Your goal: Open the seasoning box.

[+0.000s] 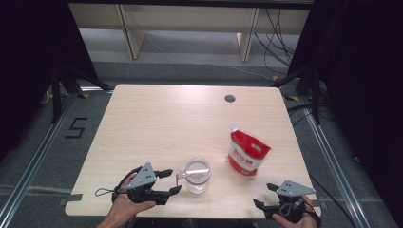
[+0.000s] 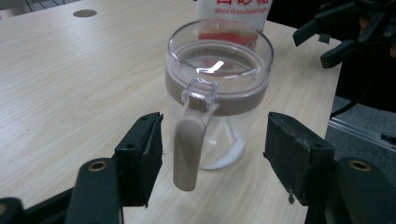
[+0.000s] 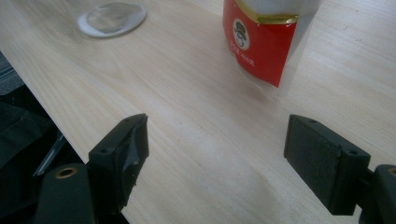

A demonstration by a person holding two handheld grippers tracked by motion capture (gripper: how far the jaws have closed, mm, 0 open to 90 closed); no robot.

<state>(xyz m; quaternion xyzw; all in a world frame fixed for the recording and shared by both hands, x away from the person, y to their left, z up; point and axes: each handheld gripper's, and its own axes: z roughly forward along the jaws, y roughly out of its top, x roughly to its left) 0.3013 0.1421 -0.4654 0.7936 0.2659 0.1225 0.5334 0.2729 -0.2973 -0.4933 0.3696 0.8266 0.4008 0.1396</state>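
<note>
We see the clear jar [image 1: 197, 175] near the table's [image 1: 166, 123] front edge, its beige handle [image 2: 187, 149] (plain in the left gripper view) between the left gripper's [image 1: 172, 181] spread jaws, untouched. The red pouch [image 1: 248, 155] stands right; the right gripper [image 1: 265, 195] gapes, empty.

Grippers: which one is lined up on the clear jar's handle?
The left gripper: its open jaws flank the clear lidded jar with its tan handle; the right gripper faces bare table.

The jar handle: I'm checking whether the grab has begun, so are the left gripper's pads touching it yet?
Apart. In the left gripper view the jar handle hangs between the open left gripper, with bare table showing on both sides before each pad.
</note>
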